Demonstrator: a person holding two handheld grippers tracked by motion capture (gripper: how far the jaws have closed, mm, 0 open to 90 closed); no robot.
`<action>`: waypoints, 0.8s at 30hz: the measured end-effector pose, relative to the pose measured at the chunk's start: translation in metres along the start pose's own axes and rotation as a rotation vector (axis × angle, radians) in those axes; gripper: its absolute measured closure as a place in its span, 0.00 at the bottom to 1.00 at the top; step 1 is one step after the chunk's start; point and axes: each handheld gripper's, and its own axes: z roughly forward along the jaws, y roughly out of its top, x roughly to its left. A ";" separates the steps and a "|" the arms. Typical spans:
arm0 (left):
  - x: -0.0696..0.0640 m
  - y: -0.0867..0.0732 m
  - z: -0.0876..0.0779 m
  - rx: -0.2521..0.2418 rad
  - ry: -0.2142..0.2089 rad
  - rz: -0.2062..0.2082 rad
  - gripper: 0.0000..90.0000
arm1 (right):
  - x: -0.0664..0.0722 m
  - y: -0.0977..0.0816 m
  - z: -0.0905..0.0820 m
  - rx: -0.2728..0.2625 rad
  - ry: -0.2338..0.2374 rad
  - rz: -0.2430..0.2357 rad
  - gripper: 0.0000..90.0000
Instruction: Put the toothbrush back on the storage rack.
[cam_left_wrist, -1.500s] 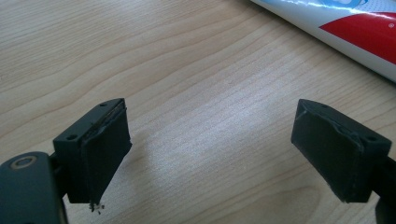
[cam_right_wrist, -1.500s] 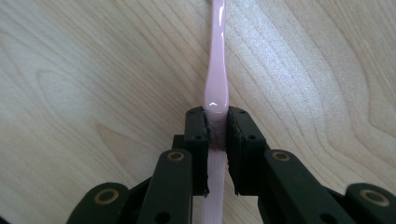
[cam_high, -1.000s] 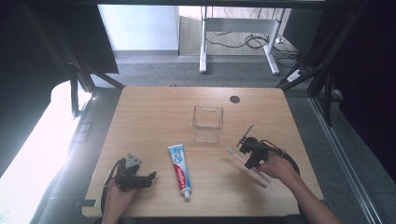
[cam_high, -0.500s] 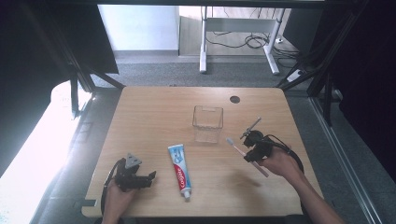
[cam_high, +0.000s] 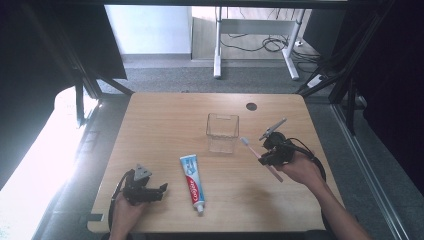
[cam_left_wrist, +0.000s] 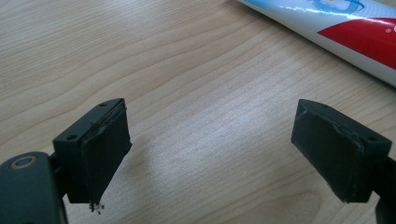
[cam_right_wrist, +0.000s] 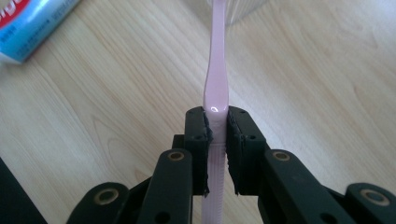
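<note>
High view: the right gripper (cam_high: 261, 153) has its fingers (cam_right_wrist: 198, 140) pinched on a smooth pink toothbrush (cam_high: 260, 156), right of the clear square cup (cam_high: 222, 132). The left gripper (cam_high: 161, 191) is wide open over the pale wooden tabletop (cam_high: 165, 125), near a shiny toothpaste tube (cam_high: 191, 181).

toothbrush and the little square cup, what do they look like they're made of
Toothbrush: probably glossy pink plastic; a highlight gleams on the handle, clamped in the right claw. Cup: clear, the wooden table shows through its walls; plastic or glass, I can't tell.
</note>
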 end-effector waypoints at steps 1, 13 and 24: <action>0.000 0.000 0.000 -0.001 0.000 0.004 0.13 | 0.000 0.001 -0.001 -0.014 0.001 0.000 0.87; 0.001 0.000 -0.001 -0.008 0.001 0.002 0.13 | 0.000 0.021 -0.005 -0.124 0.010 0.000 0.87; 0.000 0.000 -0.002 -0.009 0.001 0.004 0.13 | -0.002 0.035 0.000 -0.192 0.015 0.015 0.87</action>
